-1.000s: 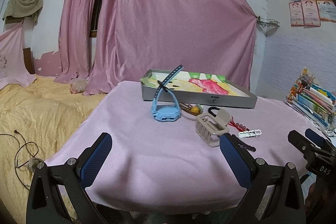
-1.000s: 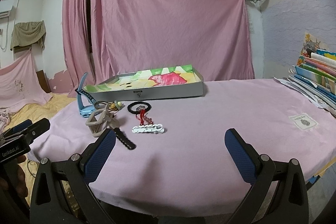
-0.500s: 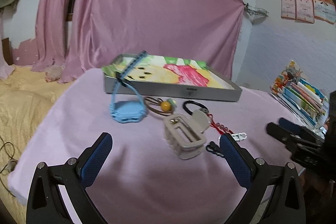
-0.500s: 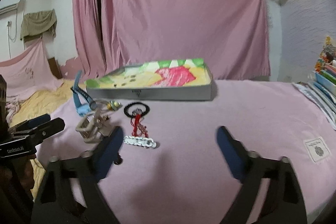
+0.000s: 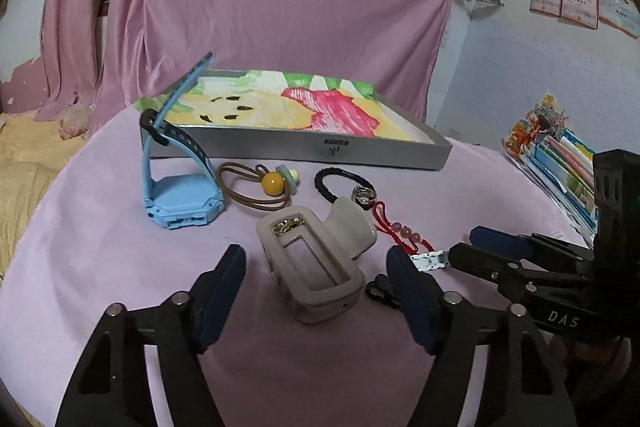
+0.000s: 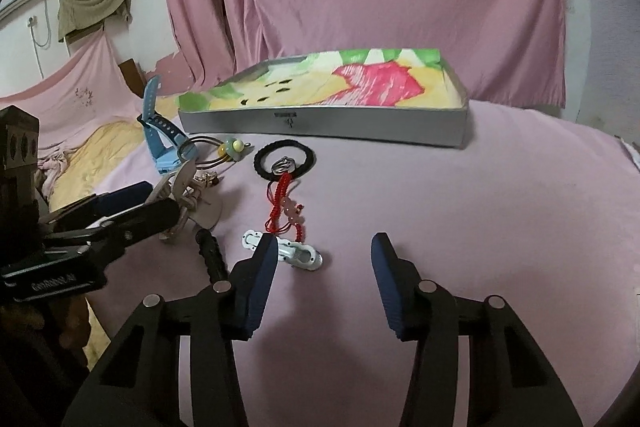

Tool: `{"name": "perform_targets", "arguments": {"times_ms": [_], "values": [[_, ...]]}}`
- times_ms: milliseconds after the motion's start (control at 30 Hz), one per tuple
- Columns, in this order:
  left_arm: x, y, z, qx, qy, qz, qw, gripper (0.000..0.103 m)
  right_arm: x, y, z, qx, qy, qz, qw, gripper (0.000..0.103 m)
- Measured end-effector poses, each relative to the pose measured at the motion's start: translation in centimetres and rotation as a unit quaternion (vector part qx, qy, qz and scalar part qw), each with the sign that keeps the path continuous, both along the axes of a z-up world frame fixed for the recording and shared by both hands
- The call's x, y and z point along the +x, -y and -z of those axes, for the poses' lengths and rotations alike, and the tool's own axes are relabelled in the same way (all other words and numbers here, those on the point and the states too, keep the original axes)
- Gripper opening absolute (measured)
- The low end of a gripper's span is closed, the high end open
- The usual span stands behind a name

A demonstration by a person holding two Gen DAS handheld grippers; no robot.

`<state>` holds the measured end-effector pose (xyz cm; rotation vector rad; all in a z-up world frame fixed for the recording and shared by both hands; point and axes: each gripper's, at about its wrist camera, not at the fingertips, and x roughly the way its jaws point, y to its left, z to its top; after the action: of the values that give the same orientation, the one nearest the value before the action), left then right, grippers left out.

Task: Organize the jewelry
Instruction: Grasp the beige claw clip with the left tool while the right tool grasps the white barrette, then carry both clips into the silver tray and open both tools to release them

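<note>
While both claws hang over the pink-draped tabletop (image 6: 500, 187), their jaws have just been closing, yet neither grips anything. The left claw (image 5: 316, 279) stands partly open with the beige plastic hair claw clip (image 5: 316, 259) between its pads, untouched. The right claw (image 6: 324, 267) is narrower, only bare cloth between its pads, its left pad just over the white metal snap hair clip (image 6: 296, 251). Beyond the beige clip lie a blue plastic watch (image 5: 180, 187), a brown hair elastic with a yellow bead (image 5: 260, 187), a black hair tie (image 5: 344, 183), a silver ring (image 5: 363, 195) and a red cord bracelet with pink beads (image 5: 400, 231). Farther behind it sits the grey tray lined with a coloured drawing (image 5: 296, 147).
</note>
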<state>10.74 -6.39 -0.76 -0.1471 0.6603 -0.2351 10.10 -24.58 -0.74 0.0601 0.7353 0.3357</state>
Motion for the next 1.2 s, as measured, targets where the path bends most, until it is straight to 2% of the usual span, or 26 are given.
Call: {"name": "perform_targets", "arguments": {"times_ms": [200, 300, 433, 600, 667, 800, 933, 1000, 1200], "values": [[0.5, 0.1, 0.3, -0.001, -0.014, 0.002, 0.9999, 0.054, 0.7, -0.7, 0.5, 0.001, -0.026, -0.011, 1.000, 0.037], [0.5, -0.1, 0.3, -0.002, -0.016, 0.001, 0.9999, 0.051, 0.7, -1.0, 0.5, -0.001, -0.029, -0.015, 0.999, 0.037], [0.3, -0.5, 0.4, -0.006, -0.017, -0.002, 0.9998, 0.048, 0.4, -1.6, 0.4, -0.006, -0.030, -0.026, 0.999, 0.029], [-0.1, -0.9, 0.3, -0.009, -0.014, -0.005, 0.9999, 0.048, -0.1, -2.6, 0.2, -0.028, -0.029, -0.045, 0.998, 0.028], [-0.3, -1.1, 0.3, -0.010, -0.013, -0.006, 0.9998, 0.048, -0.2, -2.8, 0.1, -0.036, -0.028, -0.047, 0.998, 0.020], [-0.6, -1.4, 0.2, -0.010, -0.010, -0.009, 0.9999, 0.048, -0.3, -3.1, 0.0, -0.042, -0.025, -0.050, 0.998, 0.017], [-1.0, -1.8, 0.2, -0.011, -0.007, -0.011, 0.9999, 0.048, -0.8, -3.0, 0.0, -0.031, -0.022, -0.052, 0.998, 0.016], [-1.1, -1.8, 0.2, -0.011, -0.005, -0.010, 0.9999, 0.048, -1.2, -3.0, 0.1, -0.020, -0.020, -0.050, 0.998, 0.011], [-1.4, -1.6, 0.0, -0.007, 0.003, -0.004, 1.0000, 0.048, -1.9, -2.9, 0.4, -0.010, -0.016, -0.044, 0.999, 0.011]]}}
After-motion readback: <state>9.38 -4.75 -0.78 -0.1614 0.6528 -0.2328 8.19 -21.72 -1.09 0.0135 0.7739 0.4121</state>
